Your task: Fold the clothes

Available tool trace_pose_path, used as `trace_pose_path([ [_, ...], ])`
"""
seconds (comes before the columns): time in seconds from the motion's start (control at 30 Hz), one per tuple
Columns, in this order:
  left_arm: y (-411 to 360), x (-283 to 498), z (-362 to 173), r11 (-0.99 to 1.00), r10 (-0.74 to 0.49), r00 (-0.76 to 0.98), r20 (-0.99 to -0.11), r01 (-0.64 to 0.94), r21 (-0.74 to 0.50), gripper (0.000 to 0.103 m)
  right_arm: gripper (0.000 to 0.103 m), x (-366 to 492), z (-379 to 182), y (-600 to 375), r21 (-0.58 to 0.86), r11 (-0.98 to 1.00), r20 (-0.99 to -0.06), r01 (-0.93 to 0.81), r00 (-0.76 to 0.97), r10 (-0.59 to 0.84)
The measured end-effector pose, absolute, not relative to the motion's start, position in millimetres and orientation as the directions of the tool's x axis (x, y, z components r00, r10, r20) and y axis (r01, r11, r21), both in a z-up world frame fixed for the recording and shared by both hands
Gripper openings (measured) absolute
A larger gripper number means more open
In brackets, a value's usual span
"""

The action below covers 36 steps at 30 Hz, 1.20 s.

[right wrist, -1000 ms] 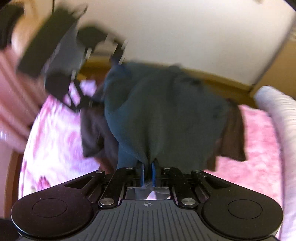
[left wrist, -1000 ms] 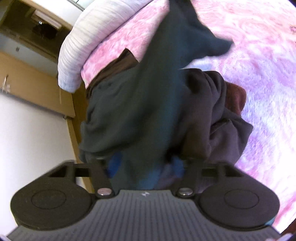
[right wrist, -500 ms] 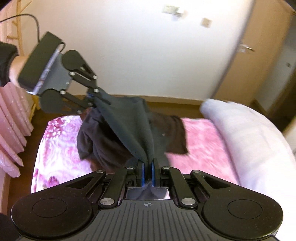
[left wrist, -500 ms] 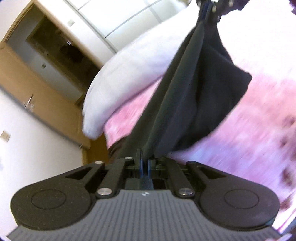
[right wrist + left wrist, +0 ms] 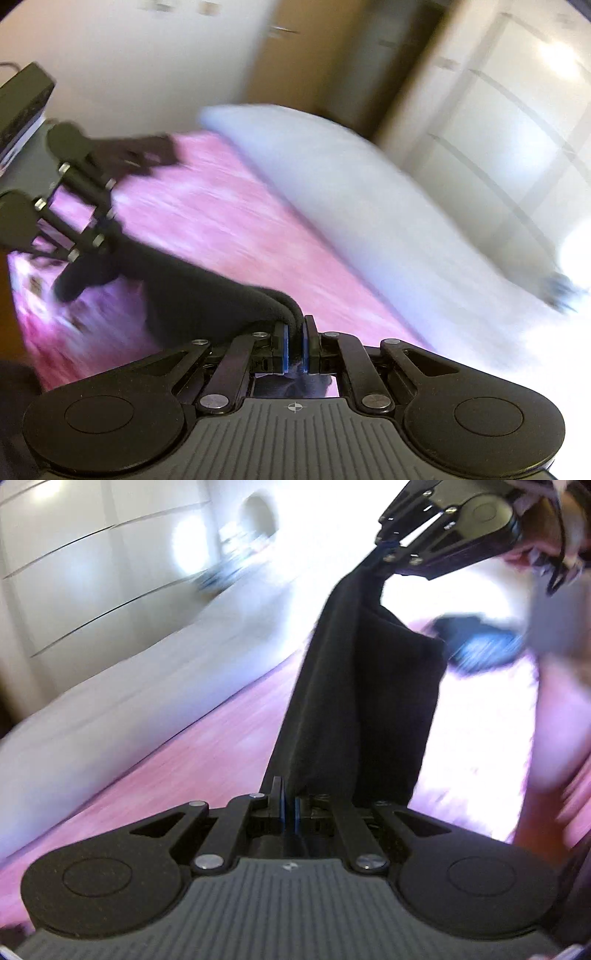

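- Clamping opposite ends of the dark garment (image 5: pixel 354 686), the left tool (image 5: pixel 288 805) and right tool (image 5: pixel 294 345) held it stretched in the air above the pink bed (image 5: pixel 229 225), probably to straighten it before folding.
- Blur hid which edges they pinched.

Two close wrist views facing each other along the stretched dark garment (image 5: pixel 354 701), pink bedspread (image 5: pixel 229 221) shared

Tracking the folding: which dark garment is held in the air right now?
The dark garment stretched between left gripper and right gripper; the other dark clothes lie on the pink bedspread.
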<state>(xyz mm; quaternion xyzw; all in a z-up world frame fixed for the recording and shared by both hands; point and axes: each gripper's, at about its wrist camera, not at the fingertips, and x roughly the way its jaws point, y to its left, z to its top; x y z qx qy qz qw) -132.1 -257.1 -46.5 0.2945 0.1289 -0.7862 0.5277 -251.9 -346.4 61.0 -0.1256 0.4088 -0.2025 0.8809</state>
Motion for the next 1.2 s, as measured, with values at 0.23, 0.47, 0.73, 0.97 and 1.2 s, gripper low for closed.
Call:
trace_pose_path([
  [0.23, -296, -203, -1, -0.518, -0.764, -0.504, -0.403, 0.851, -0.083, 0.003, 0.005, -373, 169, -362, -0.635, 0.681, -0.492, 0.365, 0.489, -0.72],
  [0.47, -313, -100, -57, -0.263, -0.759, -0.352, -0.548, 0.935, -0.237, 0.027, 0.007, -304, 119, -378, -0.597, 0.781, -0.579, 0.185, 0.575, -0.578],
  [0.73, -248, 38, -142, 0.043, -0.605, -0.095, -0.79, 0.987, -0.152, 0.029, 0.055, -184, -38, -359, -0.304, 0.951, -0.795, -0.053, 0.565, -0.222],
  [0.97, -306, -4, -191, -0.1, -0.55, -0.11, -0.828, 0.993, -0.066, 0.05, 0.062, -269, -89, -384, -0.1, 0.968, -0.906, 0.232, 0.381, -0.185],
  [1.2, -408, -105, -246, -0.353, -0.551, -0.172, -0.817, 0.935, 0.042, 0.056, 0.079, -366, -129, -480, -0.046, 0.862, -0.946, 0.505, 0.257, -0.2],
])
